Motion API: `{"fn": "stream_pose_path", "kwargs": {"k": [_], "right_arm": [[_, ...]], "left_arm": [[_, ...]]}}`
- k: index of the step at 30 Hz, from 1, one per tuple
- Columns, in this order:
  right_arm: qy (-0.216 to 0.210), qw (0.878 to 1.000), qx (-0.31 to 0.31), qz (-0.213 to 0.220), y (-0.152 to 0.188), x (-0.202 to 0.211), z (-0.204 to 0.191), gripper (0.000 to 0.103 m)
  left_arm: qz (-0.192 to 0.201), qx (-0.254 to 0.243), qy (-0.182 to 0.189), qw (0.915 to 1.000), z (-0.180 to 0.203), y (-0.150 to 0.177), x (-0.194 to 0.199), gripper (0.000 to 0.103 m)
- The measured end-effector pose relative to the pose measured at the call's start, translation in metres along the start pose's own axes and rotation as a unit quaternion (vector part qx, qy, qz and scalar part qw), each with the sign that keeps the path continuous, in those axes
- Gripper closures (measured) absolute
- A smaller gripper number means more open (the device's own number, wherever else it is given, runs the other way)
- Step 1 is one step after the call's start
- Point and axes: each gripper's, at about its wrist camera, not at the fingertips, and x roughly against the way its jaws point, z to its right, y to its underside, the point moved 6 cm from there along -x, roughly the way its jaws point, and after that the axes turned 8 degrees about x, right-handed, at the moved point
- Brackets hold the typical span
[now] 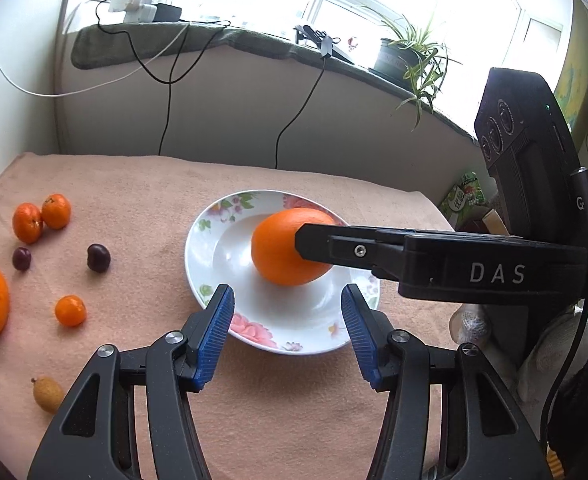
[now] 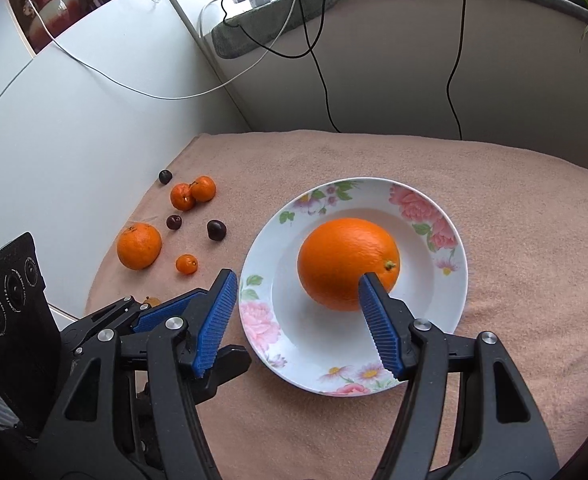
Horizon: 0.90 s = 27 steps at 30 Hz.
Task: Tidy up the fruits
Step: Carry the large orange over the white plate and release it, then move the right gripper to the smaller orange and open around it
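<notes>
The right gripper (image 2: pixel 297 304) has its blue-padded jaws spread wide, wider than the big orange (image 2: pixel 347 264) that sits in the well of the flowered plate (image 2: pixel 445 292); one pad's tip seems to just meet the fruit's near side, while the other hangs clear over the plate's edge, so nothing is gripped. From the left wrist view that same gripper reaches in level from the side, its black finger crossing in front of the orange. I'd say the placing step for this orange is about finished: it rests on the plate by its own weight and the jaws only need to back away without nudging it, since a round fruit on smooth china would roll easily. The left gripper (image 1: pixel 288 300) is likewise open and empty, poised low over the plate's near rim, fingers pointing across the pink cloth (image 1: pixel 134 184). Off to its left lie the fruits not yet gathered: a second orange (image 2: pixel 139 246), three small mandarins (image 2: pixel 192 193), dark plums (image 2: pixel 216 230) and a yellowish loquat (image 1: pixel 48 394). The next move calls for swinging toward one of these and closing gently.
</notes>
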Motion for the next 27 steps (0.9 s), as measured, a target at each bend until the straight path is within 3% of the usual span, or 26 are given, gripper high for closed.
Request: {"fn": "stream_pose_path", "kwargs": {"k": [8, 13, 17, 24, 27], "right_arm": [[0.021, 0.999, 0.001, 0.034, -0.004, 0.012, 0.002, 0.028], [0.027, 0.999, 0.004, 0.047, -0.007, 0.014, -0.002, 0.019], [0.028, 0.999, 0.007, 0.045, -0.009, 0.011, -0.006, 0.018], [0.024, 0.998, 0.017, 0.047, -0.013, 0.007, -0.017, 0.011], [0.022, 0.999, 0.022, 0.042, -0.015, 0.002, -0.024, 0.011]], "left_arm": [[0.023, 0.002, -0.009, 0.9997, -0.018, -0.001, 0.018, 0.042], [0.028, 0.013, -0.025, 0.9992, -0.034, 0.001, 0.027, 0.040], [0.033, 0.025, -0.039, 0.9984, -0.049, 0.000, 0.035, 0.039], [0.044, 0.038, -0.066, 0.9961, -0.070, -0.003, 0.050, 0.025], [0.052, 0.046, -0.079, 0.9945, -0.082, -0.004, 0.059, 0.025]]}}
